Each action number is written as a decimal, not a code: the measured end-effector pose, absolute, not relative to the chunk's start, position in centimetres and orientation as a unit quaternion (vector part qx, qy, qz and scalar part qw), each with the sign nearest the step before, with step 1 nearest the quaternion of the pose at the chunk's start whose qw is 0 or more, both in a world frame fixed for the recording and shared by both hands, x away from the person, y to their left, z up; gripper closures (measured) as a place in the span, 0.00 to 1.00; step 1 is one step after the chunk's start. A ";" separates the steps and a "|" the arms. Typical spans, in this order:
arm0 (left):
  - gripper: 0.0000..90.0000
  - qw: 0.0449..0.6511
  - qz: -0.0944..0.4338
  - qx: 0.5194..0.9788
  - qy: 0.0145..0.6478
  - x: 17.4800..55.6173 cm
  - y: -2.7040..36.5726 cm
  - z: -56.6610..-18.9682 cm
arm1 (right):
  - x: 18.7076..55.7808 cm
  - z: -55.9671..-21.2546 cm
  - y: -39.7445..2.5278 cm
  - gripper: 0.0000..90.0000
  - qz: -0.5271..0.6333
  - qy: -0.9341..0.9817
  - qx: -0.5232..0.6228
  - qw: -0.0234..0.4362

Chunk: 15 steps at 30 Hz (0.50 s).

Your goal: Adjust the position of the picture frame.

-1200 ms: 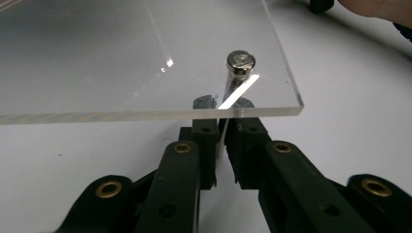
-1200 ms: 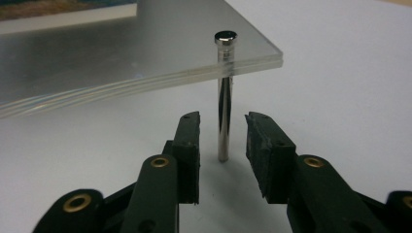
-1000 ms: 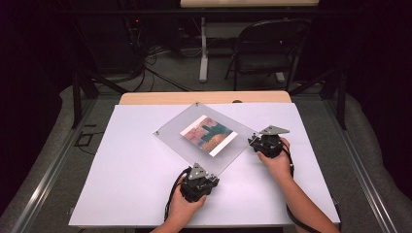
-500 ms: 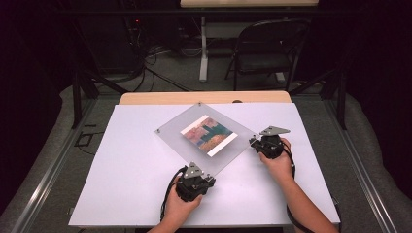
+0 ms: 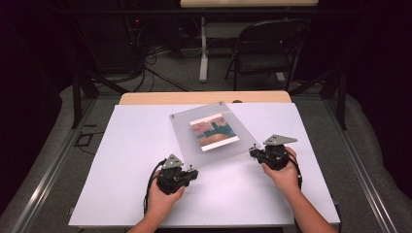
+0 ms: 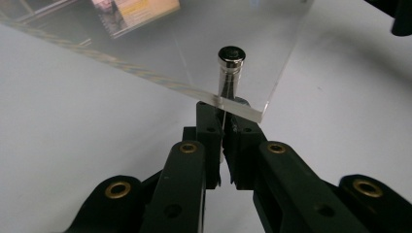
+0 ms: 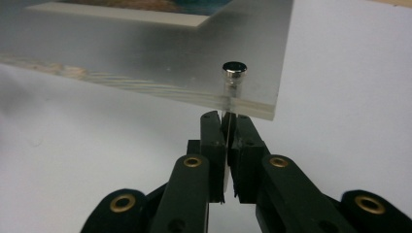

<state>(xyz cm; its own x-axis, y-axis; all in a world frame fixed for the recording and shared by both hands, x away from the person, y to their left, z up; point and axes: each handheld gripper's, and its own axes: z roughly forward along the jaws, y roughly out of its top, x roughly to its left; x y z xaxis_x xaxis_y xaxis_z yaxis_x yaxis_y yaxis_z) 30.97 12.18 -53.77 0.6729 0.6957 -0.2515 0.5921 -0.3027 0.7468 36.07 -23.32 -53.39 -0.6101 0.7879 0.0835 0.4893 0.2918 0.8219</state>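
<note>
Frame held at two corners over the surface

A chair (image 5: 265, 48) stands beyond my surface (image 5: 126, 160); nothing blocks. Left tongs (image 6: 224, 119) and right tongs (image 7: 227, 121) each clamp a near corner of the frame (image 5: 212, 133).

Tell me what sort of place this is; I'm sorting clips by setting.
Probably a lab or studio set up for recording: a white table ringed by dark curtains, cables on the floor, and a folding chair behind. An acrylic picture frame is the only work piece.
</note>
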 end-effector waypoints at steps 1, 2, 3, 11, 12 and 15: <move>0.95 0.434 0.060 0.805 0.400 31.0 12.2 -53.8 | 36.1 -53.4 -23.3 0.95 0.434 0.785 0.407 0.172; 0.95 0.434 0.062 0.803 0.403 31.2 12.7 -53.8 | 35.5 -53.4 -23.0 0.95 0.434 0.788 0.403 0.166; 0.95 0.434 0.062 0.803 0.403 31.2 12.7 -53.8 | 35.5 -53.4 -23.0 0.95 0.434 0.788 0.403 0.166; 0.95 0.433 0.079 0.792 0.424 31.8 14.8 -53.9 | 33.6 -53.3 -21.5 0.95 0.441 0.792 0.397 0.147; 0.95 0.431 0.084 0.791 0.427 32.0 15.0 -54.0 | 33.2 -53.4 -21.1 0.95 0.441 0.792 0.397 0.142; 0.95 0.431 0.087 0.790 0.428 32.3 15.1 -54.0 | 33.1 -53.4 -20.9 0.95 0.439 0.792 0.400 0.143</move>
<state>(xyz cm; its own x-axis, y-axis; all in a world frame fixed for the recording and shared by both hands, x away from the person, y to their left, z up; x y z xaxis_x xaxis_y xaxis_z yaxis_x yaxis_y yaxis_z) 32.25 15.08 -54.01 0.6184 0.7510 -0.2313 0.6013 -0.2627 0.7546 33.13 -20.92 -53.44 -0.6390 0.7589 0.1252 0.5084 0.2947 0.8091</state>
